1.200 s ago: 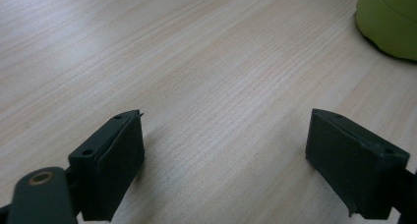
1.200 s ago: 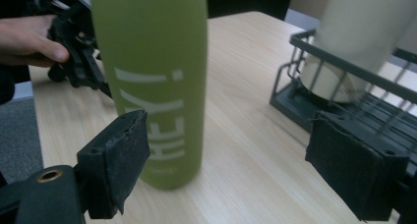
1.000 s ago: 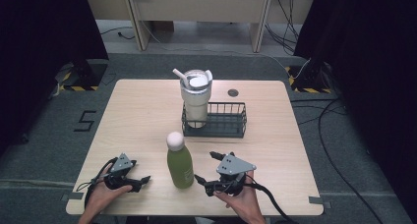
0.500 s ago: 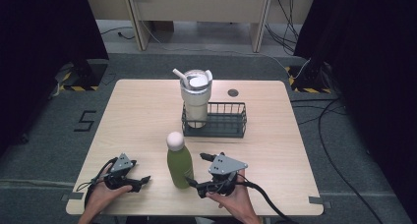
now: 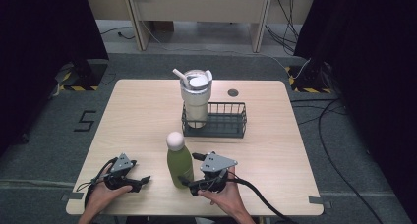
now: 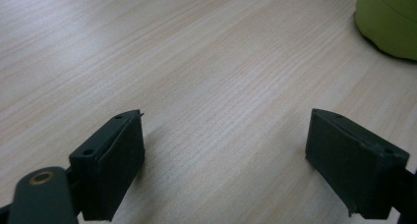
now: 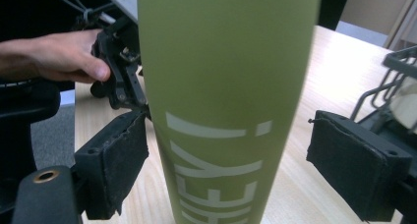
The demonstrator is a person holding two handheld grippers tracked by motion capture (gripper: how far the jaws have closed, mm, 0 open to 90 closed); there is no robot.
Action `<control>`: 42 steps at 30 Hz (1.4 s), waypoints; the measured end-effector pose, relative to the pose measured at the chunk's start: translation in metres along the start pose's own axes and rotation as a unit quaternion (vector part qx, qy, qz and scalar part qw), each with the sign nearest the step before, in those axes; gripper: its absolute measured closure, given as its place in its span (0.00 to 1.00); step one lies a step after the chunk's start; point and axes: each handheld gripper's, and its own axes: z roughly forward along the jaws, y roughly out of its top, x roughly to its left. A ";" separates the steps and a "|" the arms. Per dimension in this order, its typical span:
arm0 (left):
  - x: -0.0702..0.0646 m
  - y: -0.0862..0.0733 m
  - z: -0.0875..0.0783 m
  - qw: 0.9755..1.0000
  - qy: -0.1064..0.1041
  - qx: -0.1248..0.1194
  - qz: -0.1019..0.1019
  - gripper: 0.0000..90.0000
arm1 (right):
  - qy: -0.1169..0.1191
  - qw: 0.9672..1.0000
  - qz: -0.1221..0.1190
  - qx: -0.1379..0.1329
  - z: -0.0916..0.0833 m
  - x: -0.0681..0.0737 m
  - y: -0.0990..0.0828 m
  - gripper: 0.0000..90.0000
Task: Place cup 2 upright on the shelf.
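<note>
Wooden table: right gripper spread wide around upright matte green bottle, not clamped; left gripper spread, empty.

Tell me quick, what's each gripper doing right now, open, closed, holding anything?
Left gripper: open, holding nothing, low over the bare table.
Right gripper: open, jaws on either side of the green bottle, not yet closed on it.

We read pale letters running sideways along the green bottle, roughly "HEY" with an "i"-like mark beside them; the word is cut off at the frame edge. On the floor left of the table, a "5" marking.
</note>
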 end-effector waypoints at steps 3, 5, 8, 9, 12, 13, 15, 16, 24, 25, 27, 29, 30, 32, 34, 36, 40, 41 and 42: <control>0.000 0.000 0.000 1.000 0.000 0.000 0.000 0.16 | 0.001 1.000 -0.002 0.001 0.006 0.000 -0.003 0.17; 0.000 0.000 0.000 1.000 0.000 0.000 0.000 0.16 | 0.003 1.000 0.003 0.002 0.010 -0.001 -0.005 0.17; 0.000 0.000 0.000 1.000 0.000 0.000 -0.001 0.16 | 0.011 1.000 0.005 0.002 0.018 -0.001 -0.008 0.17; 0.000 0.000 0.000 1.000 -0.001 0.000 -0.001 0.16 | 0.012 1.000 0.006 0.002 0.020 -0.001 -0.009 0.17; 0.000 0.000 0.000 1.000 -0.001 0.001 0.000 0.16 | 0.010 1.000 0.008 0.001 0.026 -0.002 -0.011 0.17; 0.000 0.000 0.000 1.000 -0.001 0.001 0.000 0.16 | 0.011 1.000 0.011 0.000 0.027 -0.003 -0.012 0.17; 0.000 0.000 0.000 1.000 -0.001 0.000 -0.001 0.16 | 0.014 1.000 0.015 -0.003 0.031 -0.003 -0.014 0.17; 0.000 0.000 0.000 1.000 -0.001 0.000 -0.001 0.16 | 0.012 1.000 0.014 -0.001 0.033 -0.003 -0.015 0.17; 0.000 0.000 0.000 1.000 -0.001 0.000 -0.001 0.16 | 0.021 1.000 0.012 0.002 0.042 -0.004 -0.021 0.21; 0.000 0.000 0.000 1.000 -0.001 0.000 -0.001 0.16 | 0.023 1.000 0.011 0.003 0.043 -0.004 -0.021 0.21; 0.000 0.000 0.000 1.000 -0.001 0.000 -0.001 0.16 | 0.024 1.000 0.011 0.003 0.044 -0.004 -0.022 0.21; 0.000 0.000 0.000 1.000 -0.001 0.000 -0.001 0.16 | 0.026 1.000 0.013 0.002 0.045 -0.005 -0.022 0.21; 0.000 0.000 0.000 1.000 -0.001 0.000 -0.001 0.16 | 0.027 1.000 0.014 0.001 0.046 -0.005 -0.022 0.21; 0.000 0.000 0.000 1.000 -0.001 0.000 -0.001 0.16 | 0.028 1.000 0.015 0.001 0.046 -0.005 -0.022 0.21; 0.000 0.000 0.000 1.000 -0.001 0.000 -0.001 0.16 | 0.029 0.999 0.013 0.001 0.047 -0.005 -0.022 0.21; 0.000 0.000 0.000 1.000 -0.001 0.000 -0.001 0.16 | 0.030 0.999 0.012 0.000 0.047 -0.005 -0.022 0.21; 0.000 0.000 0.000 1.000 -0.001 0.000 -0.001 0.16 | 0.033 0.999 0.011 -0.003 0.048 -0.006 -0.022 0.22; 0.000 0.000 0.000 1.000 -0.001 0.000 -0.001 0.16 | 0.032 0.999 0.009 -0.002 0.048 -0.005 -0.022 0.22; 0.000 0.000 0.000 1.000 -0.001 0.000 -0.001 0.16 | 0.031 0.999 0.009 -0.002 0.048 -0.005 -0.022 0.22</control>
